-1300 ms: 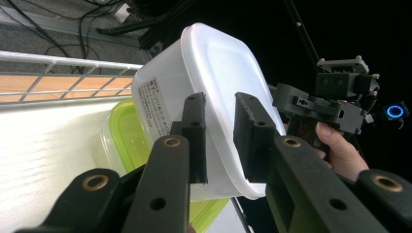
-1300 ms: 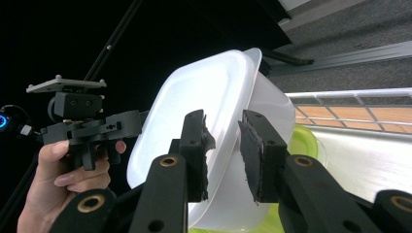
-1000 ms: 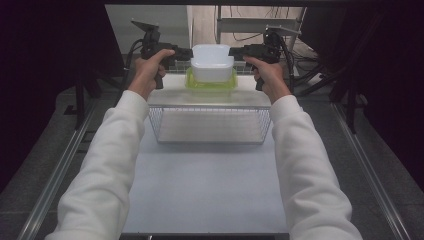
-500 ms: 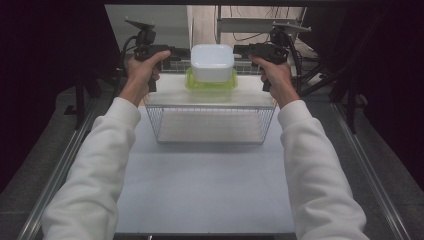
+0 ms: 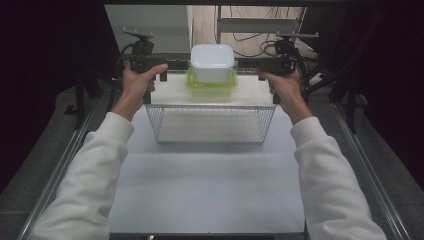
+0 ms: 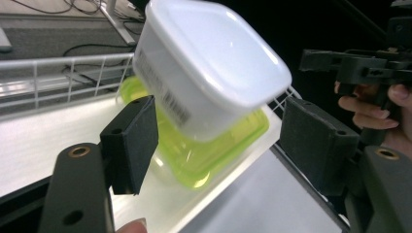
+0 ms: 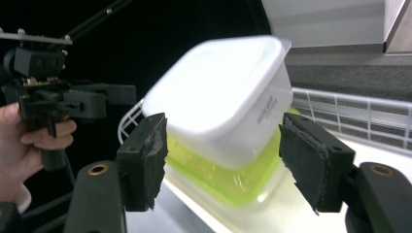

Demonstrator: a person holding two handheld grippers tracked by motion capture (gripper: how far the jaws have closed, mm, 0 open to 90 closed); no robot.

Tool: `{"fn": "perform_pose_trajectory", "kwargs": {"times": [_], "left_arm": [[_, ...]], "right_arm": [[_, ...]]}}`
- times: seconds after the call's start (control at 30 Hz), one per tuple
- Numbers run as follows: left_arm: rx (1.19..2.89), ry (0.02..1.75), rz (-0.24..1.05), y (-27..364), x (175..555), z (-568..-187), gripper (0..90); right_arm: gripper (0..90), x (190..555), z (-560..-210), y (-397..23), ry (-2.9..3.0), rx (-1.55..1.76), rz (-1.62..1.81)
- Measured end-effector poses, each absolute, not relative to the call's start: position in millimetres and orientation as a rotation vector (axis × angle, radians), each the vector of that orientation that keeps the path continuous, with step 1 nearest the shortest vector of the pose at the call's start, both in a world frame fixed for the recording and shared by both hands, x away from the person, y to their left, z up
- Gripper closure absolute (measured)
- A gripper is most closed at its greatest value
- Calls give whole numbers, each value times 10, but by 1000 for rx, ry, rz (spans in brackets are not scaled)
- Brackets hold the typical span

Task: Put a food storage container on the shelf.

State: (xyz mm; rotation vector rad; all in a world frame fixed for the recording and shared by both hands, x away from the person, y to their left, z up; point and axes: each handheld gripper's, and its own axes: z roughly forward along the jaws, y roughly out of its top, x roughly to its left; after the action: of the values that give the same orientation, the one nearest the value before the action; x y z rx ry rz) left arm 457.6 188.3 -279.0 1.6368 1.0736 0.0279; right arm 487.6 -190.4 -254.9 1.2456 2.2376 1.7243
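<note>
Both your grippers have drawn outward since a second ago: left gripper (image 5: 161, 70) and right gripper (image 5: 262, 70), jaws just opening, hold nothing. Between them, the white lidded plastic tub (image 5: 212, 62) rests released atop the green-lidded clear container (image 5: 211, 86).

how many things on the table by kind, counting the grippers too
white square plastic tub: 1
clear container with lime-green lid: 1
silver wire mesh basket: 1
black two-jaw grippers, left gripper and right gripper: 2
total: 5
</note>
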Motion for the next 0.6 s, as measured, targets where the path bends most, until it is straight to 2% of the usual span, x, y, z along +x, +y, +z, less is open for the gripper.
{"fn": "perform_pose_trajectory", "kwargs": {"times": [0.13,0.33,0.6], "left_arm": [[1614,1046,15,1938,4367,-2915,290],[1627,996,79,2002,3914,-3122,293],[1656,1005,139,2048,3427,-3586,301]], "right_arm": [[314,4679,-2618,-2000,2243,1185,1686],[286,4327,-2780,-2156,2230,1094,1665],[268,3902,-3271,-2371,2245,1053,1674]]}}
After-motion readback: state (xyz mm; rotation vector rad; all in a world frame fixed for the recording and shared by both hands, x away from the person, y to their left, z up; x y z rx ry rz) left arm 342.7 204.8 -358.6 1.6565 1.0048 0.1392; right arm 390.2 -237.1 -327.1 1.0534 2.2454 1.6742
